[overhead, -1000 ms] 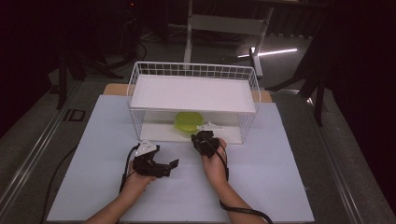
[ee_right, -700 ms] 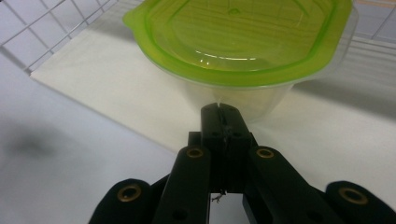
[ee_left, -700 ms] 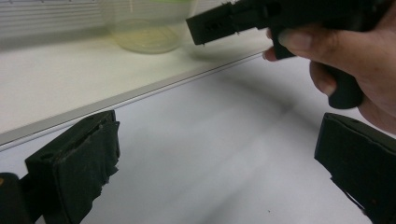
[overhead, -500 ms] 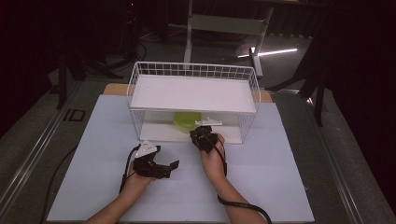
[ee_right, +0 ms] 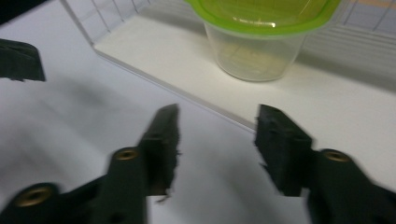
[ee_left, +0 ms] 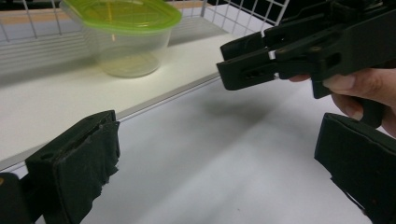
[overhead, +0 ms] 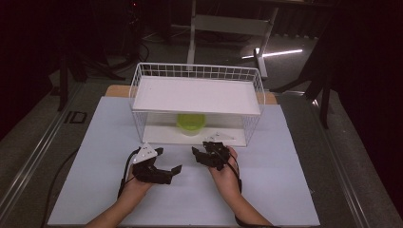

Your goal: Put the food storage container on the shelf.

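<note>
The tub (overhead: pixel 191 122), a clear plastic one with a green lid, stands upright on the lower shelf (overhead: pixel 157 134) of a white wire rack (overhead: pixel 138 90), about midway along the shelf and set back from its front edge. Taking the tub as the landmark, both grippers lie on the person's side of it, out on the white sheet (overhead: pixel 285 180) in front of the rack, neither touching it.

The right gripper (overhead: pixel 202 155) is the nearer one: it sits just in front of the shelf's front edge, a little to the right of the tub, and points toward the rack. Its jaws have just been opening and now stand apart with nothing between them; in the right gripper view (ee_right: pixel 217 135) the tub (ee_right: pixel 254 42) rises just beyond the gap and slightly to the right of it.

The left gripper (overhead: pixel 172 173) is farther from the tub, toward the person and to the left, and is angled across toward the right gripper instead of into the rack. Its jaws are spread wide and empty.

The tub is round, so it has no long axis to match. As I judge it, a reach for it would be a short, level push forward from the right gripper, staying under the upper shelf (overhead: pixel 199 95).
</note>
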